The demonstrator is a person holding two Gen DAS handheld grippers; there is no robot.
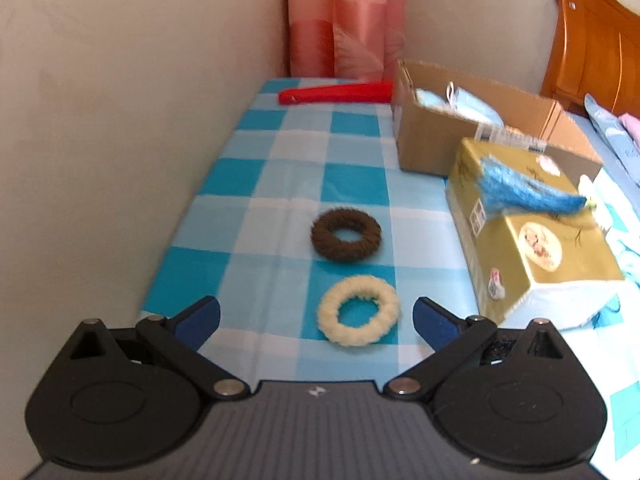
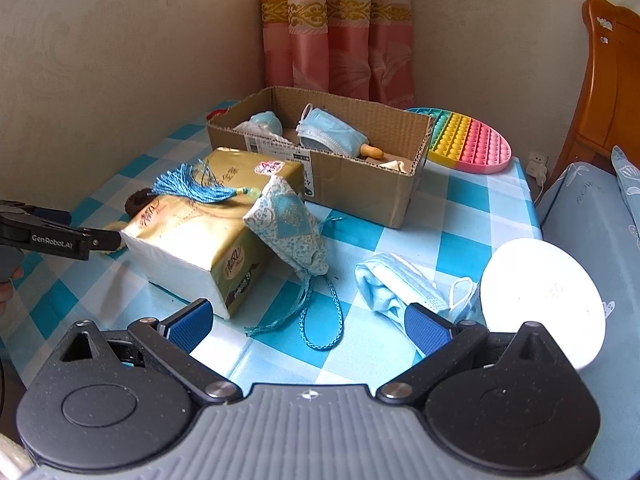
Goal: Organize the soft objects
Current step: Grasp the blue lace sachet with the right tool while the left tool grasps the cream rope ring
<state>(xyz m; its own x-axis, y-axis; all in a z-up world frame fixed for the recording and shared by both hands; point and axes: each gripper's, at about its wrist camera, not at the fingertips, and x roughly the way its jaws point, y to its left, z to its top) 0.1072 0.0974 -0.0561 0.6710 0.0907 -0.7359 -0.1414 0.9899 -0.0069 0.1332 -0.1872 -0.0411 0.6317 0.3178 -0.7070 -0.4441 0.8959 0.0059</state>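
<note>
My left gripper (image 1: 316,318) is open just above a cream fluffy ring (image 1: 359,311) on the checked cloth; a brown fluffy ring (image 1: 346,234) lies just beyond it. A blue tassel (image 1: 524,188) rests on top of the gold tissue pack (image 1: 532,248). My right gripper (image 2: 306,326) is open over the cloth, with a patterned drawstring pouch (image 2: 288,224) leaning on the tissue pack (image 2: 200,232) ahead and a folded blue face mask (image 2: 396,284) by its right finger. The cardboard box (image 2: 352,184) holds masks (image 2: 332,132) and other soft items. The left gripper (image 2: 60,236) shows at the left edge.
A red flat object (image 1: 336,92) lies at the table's far edge by the pink curtain (image 1: 348,20). A rainbow bubble pad (image 2: 468,140) sits behind the box, and a white round disc (image 2: 544,296) sits at the right. A wall bounds the left side; a bed with a wooden headboard (image 2: 608,80) is to the right.
</note>
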